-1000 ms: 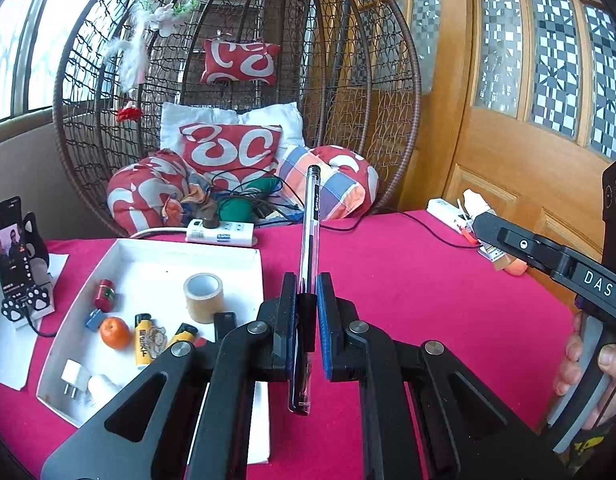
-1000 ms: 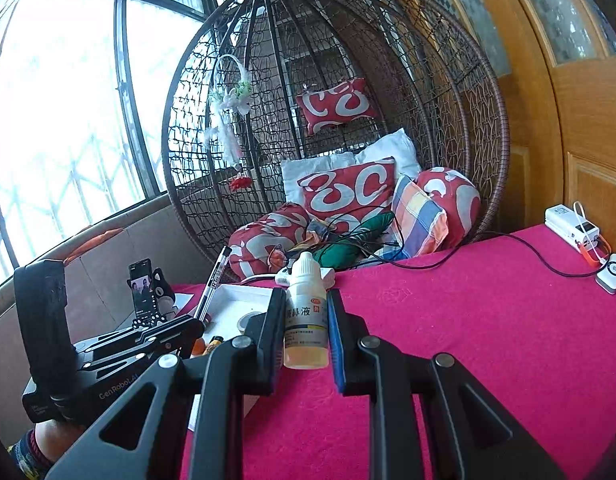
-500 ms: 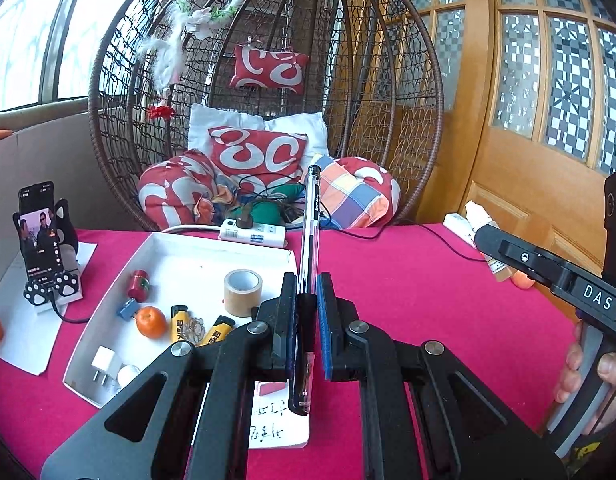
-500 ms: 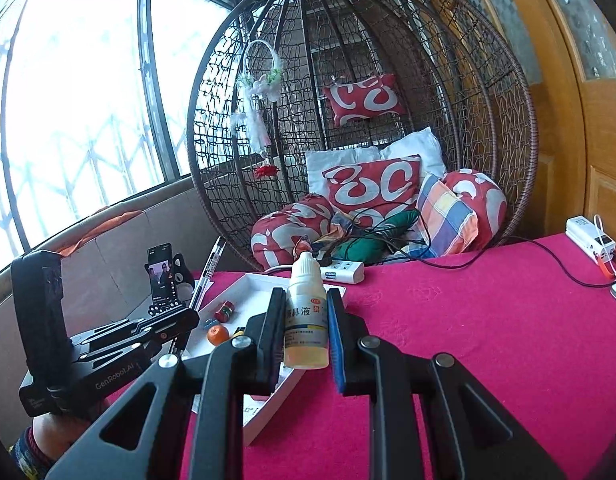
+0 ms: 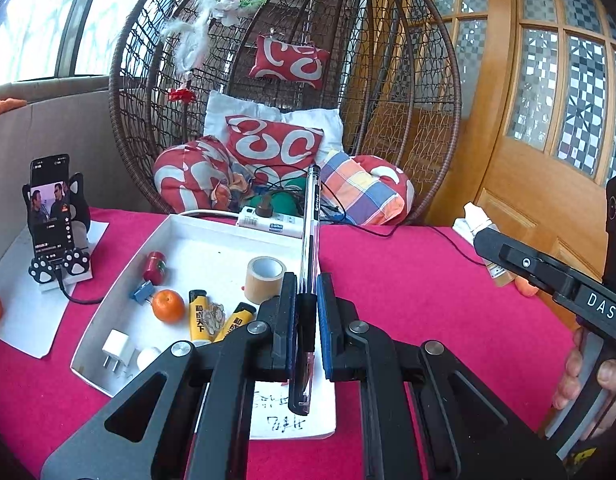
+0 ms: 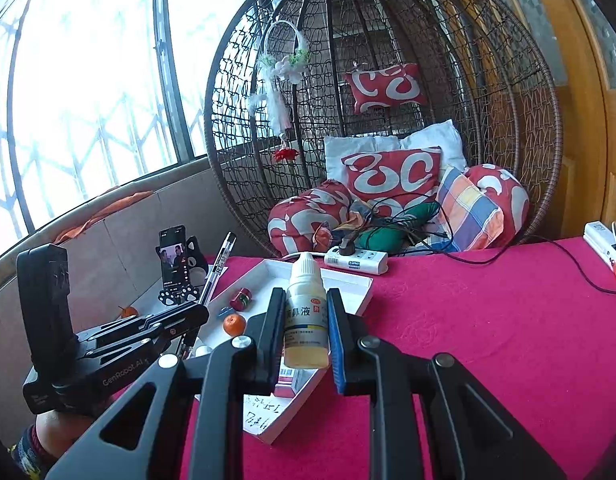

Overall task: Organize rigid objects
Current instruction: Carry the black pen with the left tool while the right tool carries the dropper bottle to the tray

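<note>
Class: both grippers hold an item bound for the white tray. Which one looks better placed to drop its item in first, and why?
Probably the left. The left gripper, shut on the pen, hangs over the white tray's near right edge. The right gripper, shut on the dropper bottle, sits further to the tray's right.

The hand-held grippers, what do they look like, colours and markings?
Both are black, with angular scissor-like linkages, silver pivot bolts and blue pads. The left hand-held gripper has "GenRobot.AI" printed on its side; the right hand-held gripper has "DAS". A bare hand holds the right one.
</note>
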`<state>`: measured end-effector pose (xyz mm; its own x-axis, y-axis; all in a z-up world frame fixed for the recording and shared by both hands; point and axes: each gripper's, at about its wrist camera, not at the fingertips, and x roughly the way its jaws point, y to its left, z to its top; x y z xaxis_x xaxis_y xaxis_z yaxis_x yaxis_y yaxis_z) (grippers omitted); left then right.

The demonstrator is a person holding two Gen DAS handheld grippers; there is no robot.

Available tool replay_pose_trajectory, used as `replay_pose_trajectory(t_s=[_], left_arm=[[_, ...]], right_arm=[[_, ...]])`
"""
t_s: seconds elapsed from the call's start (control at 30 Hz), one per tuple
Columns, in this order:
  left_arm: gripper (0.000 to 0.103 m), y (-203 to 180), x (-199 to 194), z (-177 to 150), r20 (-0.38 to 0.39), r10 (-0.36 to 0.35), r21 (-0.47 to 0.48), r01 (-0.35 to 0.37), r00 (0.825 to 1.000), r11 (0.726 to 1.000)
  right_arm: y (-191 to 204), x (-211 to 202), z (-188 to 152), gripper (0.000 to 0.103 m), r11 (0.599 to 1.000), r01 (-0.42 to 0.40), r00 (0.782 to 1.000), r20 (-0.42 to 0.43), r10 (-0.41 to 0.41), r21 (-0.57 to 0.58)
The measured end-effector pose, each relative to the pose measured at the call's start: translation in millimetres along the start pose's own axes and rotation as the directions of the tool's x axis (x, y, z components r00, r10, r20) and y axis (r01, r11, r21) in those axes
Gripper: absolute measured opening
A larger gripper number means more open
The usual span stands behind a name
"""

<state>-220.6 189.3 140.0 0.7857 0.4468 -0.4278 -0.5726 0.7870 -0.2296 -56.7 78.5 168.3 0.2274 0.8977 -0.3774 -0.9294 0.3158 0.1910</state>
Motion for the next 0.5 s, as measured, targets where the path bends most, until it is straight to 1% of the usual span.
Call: replay_pose_trajectory(t_s=[0.17,0.5], left_arm=[[0.009,9.8,-1.5,-1.5,-0.004,0.012,-0.018,-0.012,1.000,1.000],[0.009,37.3,3.2,-6.5,-0.030,0.066,-0.060,-0.067,0.997,0.996]], right_arm=[[9.1,9.9,2.1,0.019,1.000,-0.014,1.000,-0.016,0.014,-0.012],[27.5,39.7,7.1,0.019,0.998,-0.051,0.997,-0.065,0.048,-0.038]])
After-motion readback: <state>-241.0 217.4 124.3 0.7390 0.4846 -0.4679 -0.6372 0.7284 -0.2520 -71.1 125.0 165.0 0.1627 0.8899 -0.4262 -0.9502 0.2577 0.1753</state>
